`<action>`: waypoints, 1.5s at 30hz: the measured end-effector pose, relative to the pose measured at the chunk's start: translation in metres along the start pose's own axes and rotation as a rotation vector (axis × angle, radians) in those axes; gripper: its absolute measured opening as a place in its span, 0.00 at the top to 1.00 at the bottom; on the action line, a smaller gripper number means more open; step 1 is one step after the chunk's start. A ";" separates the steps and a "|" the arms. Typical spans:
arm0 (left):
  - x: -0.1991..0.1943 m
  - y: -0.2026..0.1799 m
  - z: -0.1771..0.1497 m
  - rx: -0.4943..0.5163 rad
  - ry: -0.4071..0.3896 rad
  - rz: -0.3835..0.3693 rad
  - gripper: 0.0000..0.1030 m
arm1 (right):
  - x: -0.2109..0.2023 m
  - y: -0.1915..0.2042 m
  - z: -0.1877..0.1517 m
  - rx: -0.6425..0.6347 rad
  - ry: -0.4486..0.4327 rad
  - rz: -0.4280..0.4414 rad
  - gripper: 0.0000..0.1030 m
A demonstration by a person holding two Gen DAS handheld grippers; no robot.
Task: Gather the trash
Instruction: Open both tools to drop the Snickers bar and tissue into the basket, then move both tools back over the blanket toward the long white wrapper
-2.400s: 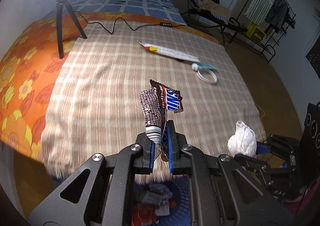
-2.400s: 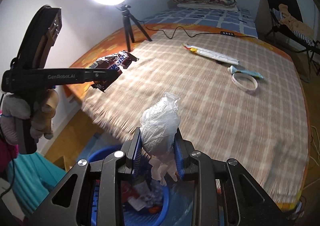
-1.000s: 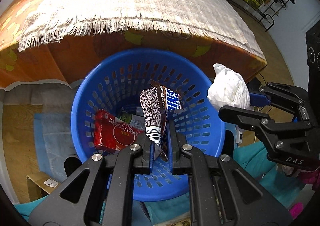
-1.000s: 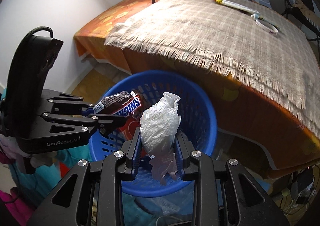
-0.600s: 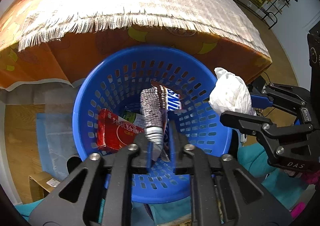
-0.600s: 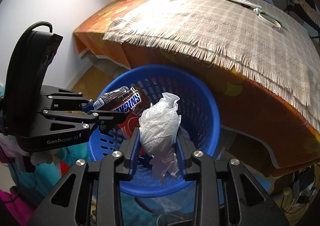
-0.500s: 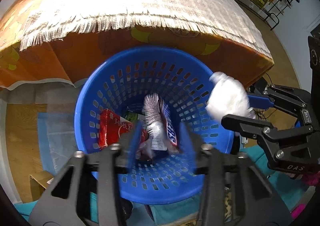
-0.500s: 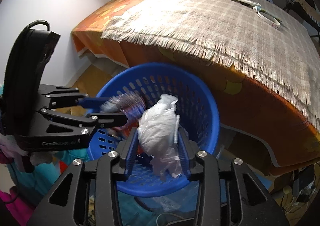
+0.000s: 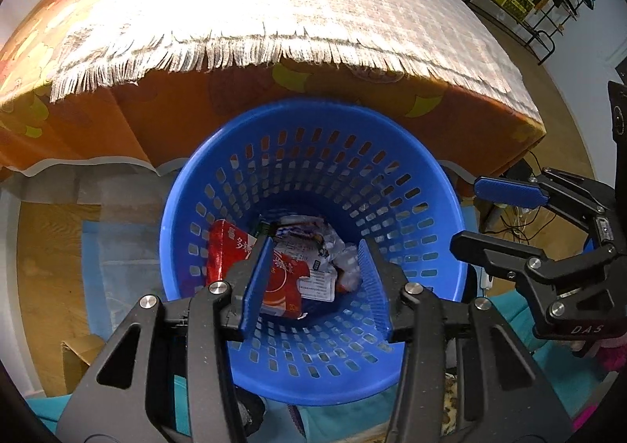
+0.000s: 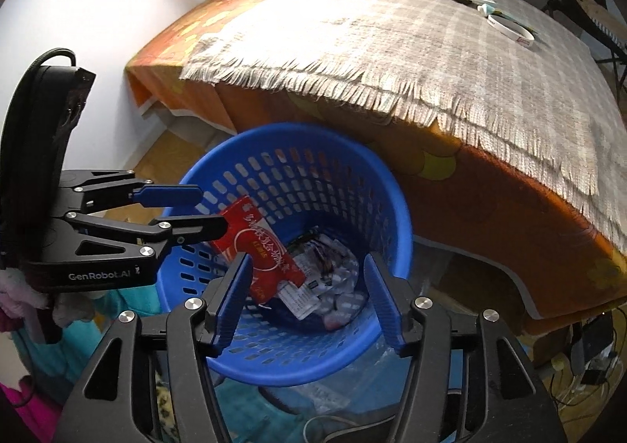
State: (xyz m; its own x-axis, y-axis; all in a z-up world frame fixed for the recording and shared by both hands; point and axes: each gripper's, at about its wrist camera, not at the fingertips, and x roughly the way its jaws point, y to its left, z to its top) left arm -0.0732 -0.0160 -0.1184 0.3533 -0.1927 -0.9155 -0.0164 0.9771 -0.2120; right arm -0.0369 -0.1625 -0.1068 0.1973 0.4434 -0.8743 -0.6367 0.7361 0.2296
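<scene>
Trash (image 9: 298, 266) is seen lying at the bottom of the blue basket (image 9: 313, 121): a red packet (image 9: 225, 251) on the left, printed wrappers and crumpled white plastic to its right. All of it is judged light, thin and crinkly, best pinched by an edge. Above the basket, the left gripper (image 9: 313, 286) is held with its fingers (image 9: 258, 282) spreading, nothing between them. The right gripper (image 10: 307, 302), beside it over the basket, is likewise opening and empty.

Glossy perforated blue plastic basket (image 9: 313, 384), shiny red foil wrapper (image 10: 260, 247), rough fringed woven cloth (image 9: 274, 11)
</scene>
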 end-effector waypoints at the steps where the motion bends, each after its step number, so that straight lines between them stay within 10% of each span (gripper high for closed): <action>1: -0.001 0.000 0.001 -0.001 -0.005 0.005 0.46 | -0.001 -0.001 0.000 0.003 -0.001 -0.003 0.43; 24: -0.025 -0.019 0.082 0.100 -0.108 -0.002 0.32 | -0.034 -0.044 0.040 0.045 -0.085 -0.169 0.32; 45: -0.004 -0.049 0.276 0.244 -0.194 -0.088 0.32 | -0.058 -0.144 0.134 0.100 -0.237 -0.307 0.32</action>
State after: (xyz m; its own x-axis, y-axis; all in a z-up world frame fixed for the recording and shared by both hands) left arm 0.1841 -0.0382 -0.0098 0.5154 -0.2793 -0.8102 0.2387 0.9548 -0.1773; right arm 0.1439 -0.2257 -0.0321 0.5415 0.2923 -0.7883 -0.4479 0.8938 0.0238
